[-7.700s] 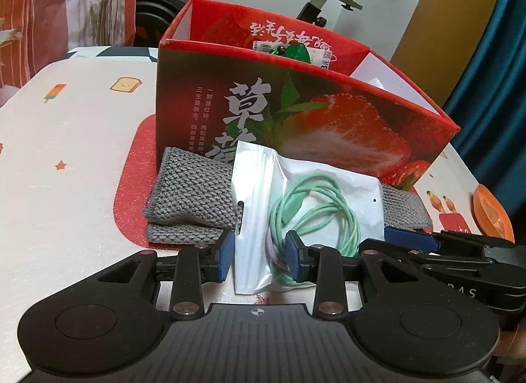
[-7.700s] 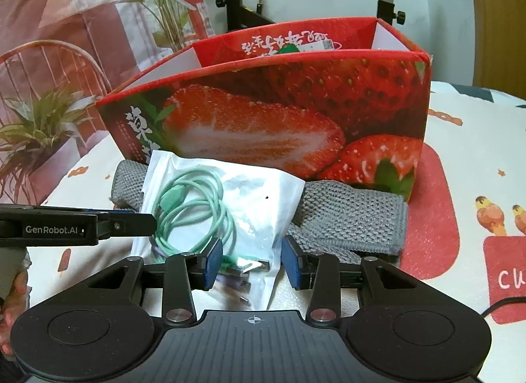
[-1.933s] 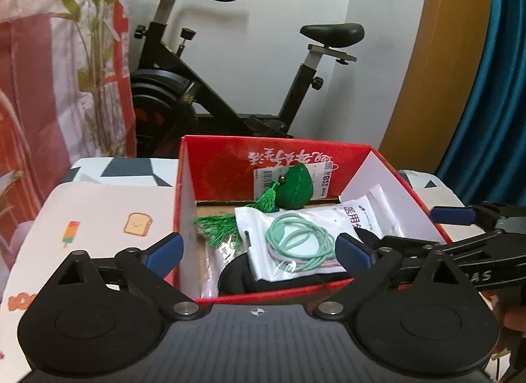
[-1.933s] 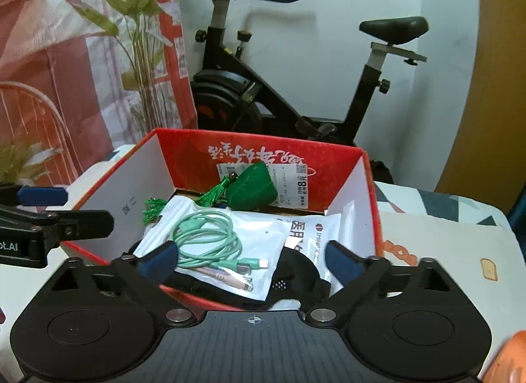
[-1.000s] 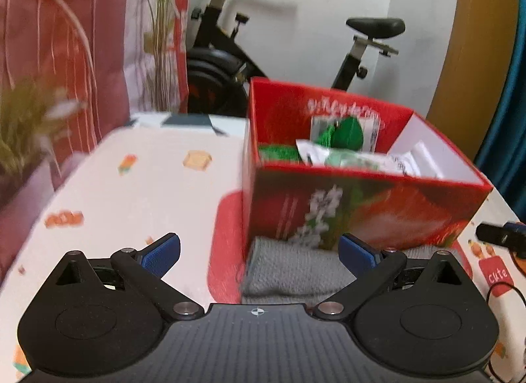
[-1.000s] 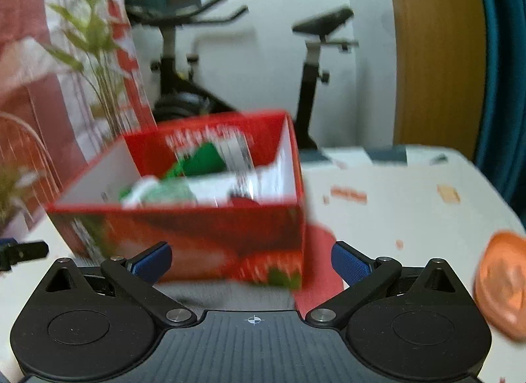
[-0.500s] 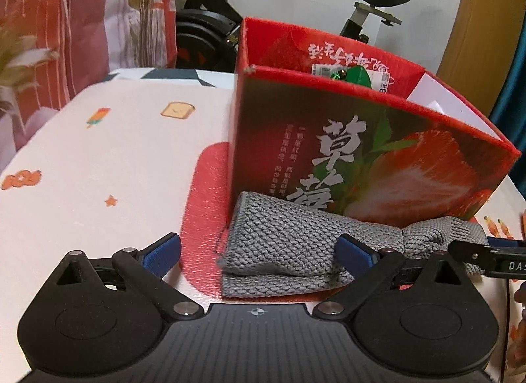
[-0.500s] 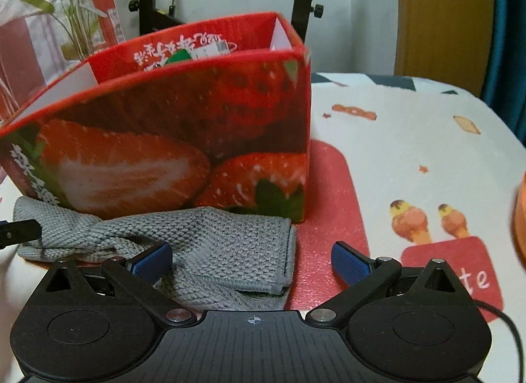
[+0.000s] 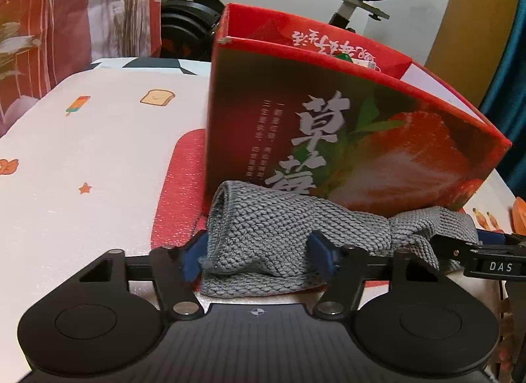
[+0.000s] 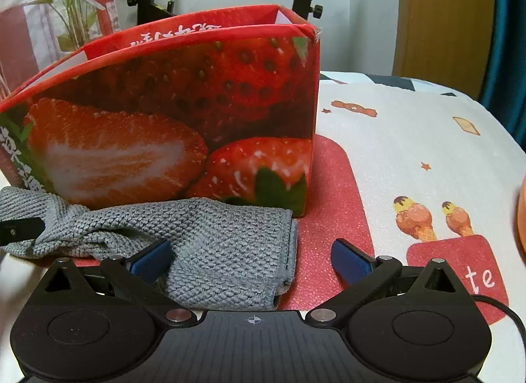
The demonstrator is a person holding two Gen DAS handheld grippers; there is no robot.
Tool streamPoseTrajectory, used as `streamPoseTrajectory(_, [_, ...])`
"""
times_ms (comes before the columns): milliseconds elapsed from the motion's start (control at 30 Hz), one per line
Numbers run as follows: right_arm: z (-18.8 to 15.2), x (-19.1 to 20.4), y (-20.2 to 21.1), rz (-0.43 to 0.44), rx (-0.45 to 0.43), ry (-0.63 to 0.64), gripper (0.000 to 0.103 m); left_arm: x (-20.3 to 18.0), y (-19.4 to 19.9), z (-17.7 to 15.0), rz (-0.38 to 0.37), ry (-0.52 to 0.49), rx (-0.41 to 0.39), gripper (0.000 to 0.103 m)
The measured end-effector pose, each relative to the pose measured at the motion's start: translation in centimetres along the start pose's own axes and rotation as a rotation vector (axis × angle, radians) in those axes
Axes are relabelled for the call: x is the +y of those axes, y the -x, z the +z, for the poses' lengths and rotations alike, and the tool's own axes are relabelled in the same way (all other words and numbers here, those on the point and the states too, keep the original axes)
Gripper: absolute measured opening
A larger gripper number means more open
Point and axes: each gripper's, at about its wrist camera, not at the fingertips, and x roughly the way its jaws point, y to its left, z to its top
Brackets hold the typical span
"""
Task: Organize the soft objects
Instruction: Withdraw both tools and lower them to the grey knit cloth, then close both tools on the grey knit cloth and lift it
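A grey knitted cloth [image 9: 282,235] lies on the table against the front of the red strawberry box [image 9: 345,139]. My left gripper [image 9: 259,254] has its blue pads pressed on the cloth's left end, which bunches between them. My right gripper [image 10: 250,258] is open, with the cloth's right end [image 10: 230,248] between its pads, the left pad resting on the fabric. The box also shows in the right wrist view [image 10: 171,119]. The box's contents are mostly hidden behind its front wall.
The table [image 9: 82,159] has a white cloth with small cartoon prints and a red mat [image 10: 332,225] under the box. An exercise bike [image 9: 197,11] stands behind the table. An orange object [image 10: 522,215] sits at the right edge.
Both grippers dropped from above the box to the cloth in front of it. In the last half second the left pads closed on the cloth's left end and the right pads narrowed.
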Motion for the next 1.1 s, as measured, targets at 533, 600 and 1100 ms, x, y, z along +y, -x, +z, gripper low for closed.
streamPoseTrajectory(533, [0.0,0.1,0.8,0.060,-0.009,0.013,0.079,-1.4,0.9,-1.0,-0.023,-0.052,0.004,0.025])
streamPoseTrajectory(600, [0.0,0.4,1.0,0.077,-0.008,0.025,0.068,-1.5,1.1,-1.2,-0.017,-0.058,0.003,0.025])
streamPoseTrajectory(1100, [0.2,1.1,3.0,0.210,0.038,0.044,0.023,-1.9,2.4,-1.6,0.003,-0.062,0.000,0.018])
